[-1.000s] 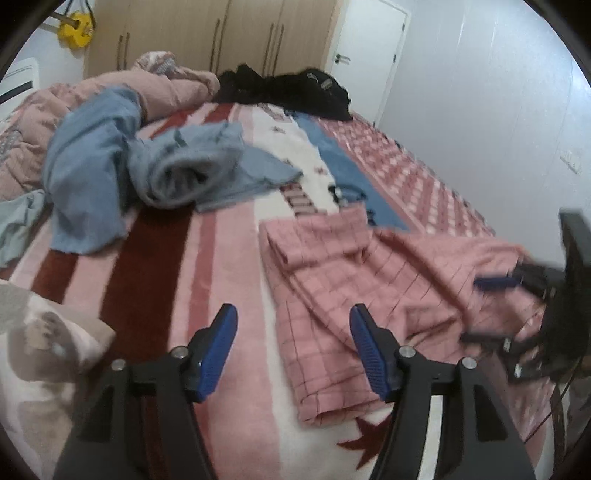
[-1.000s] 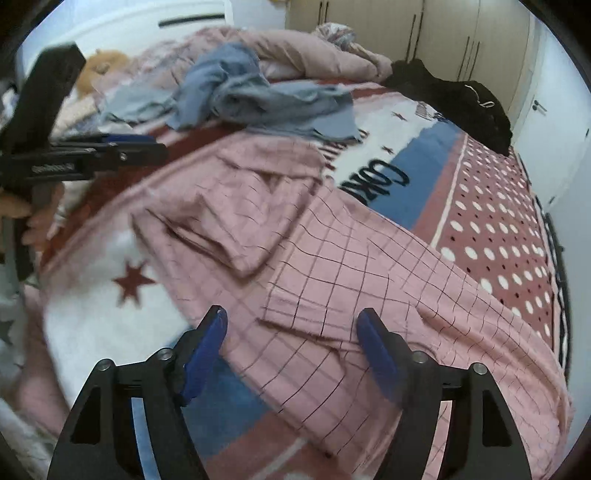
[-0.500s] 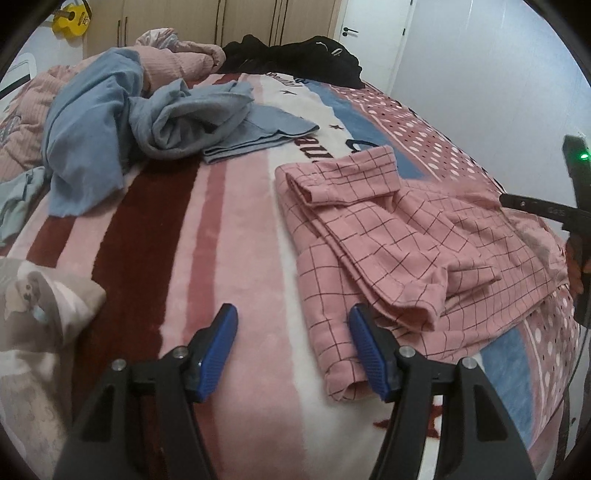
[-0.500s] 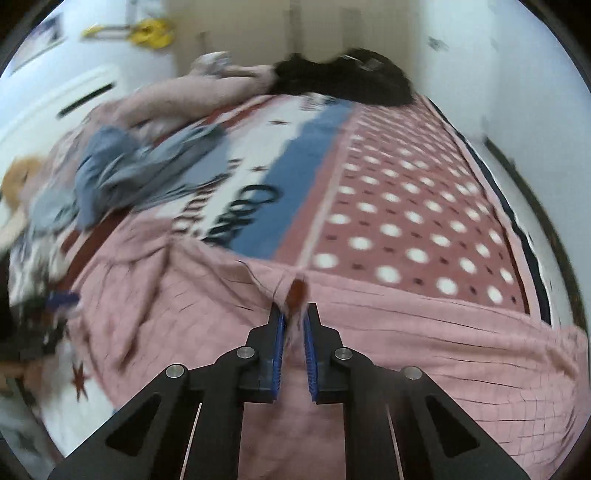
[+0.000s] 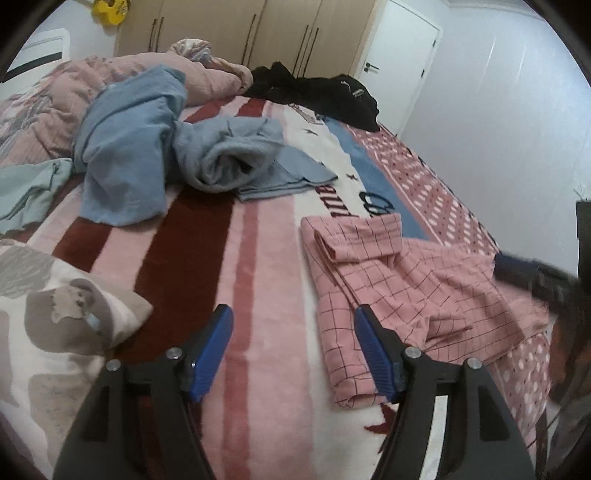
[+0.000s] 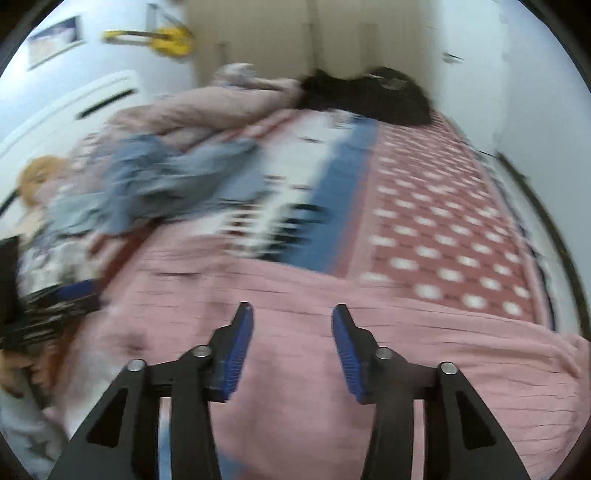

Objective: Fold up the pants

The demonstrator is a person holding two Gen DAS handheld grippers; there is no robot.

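Observation:
Pink checked pants (image 5: 399,291) lie partly folded on the bed, to the right in the left wrist view; in the blurred right wrist view the pants (image 6: 332,369) fill the lower half. My left gripper (image 5: 293,325) hovers over the blanket beside the pants' left edge, its jaws opening with nothing between them. My right gripper (image 6: 291,314) is above the pink cloth, its jaws opening and nothing held between them. The right gripper also shows blurred at the right edge (image 5: 524,269) of the left wrist view.
A pile of blue garments (image 5: 159,147) lies on the striped blanket (image 5: 229,258) farther back. Black clothes (image 5: 325,96) sit at the far end by the wardrobe (image 5: 240,33). A patterned pillow (image 5: 55,314) is at the left. A white wall (image 5: 517,110) runs along the right.
The right gripper, shut on a pinch of pink cloth half a second ago, has let it go and lifted. The left gripper shifted slightly, with the pants now farther right in its view.

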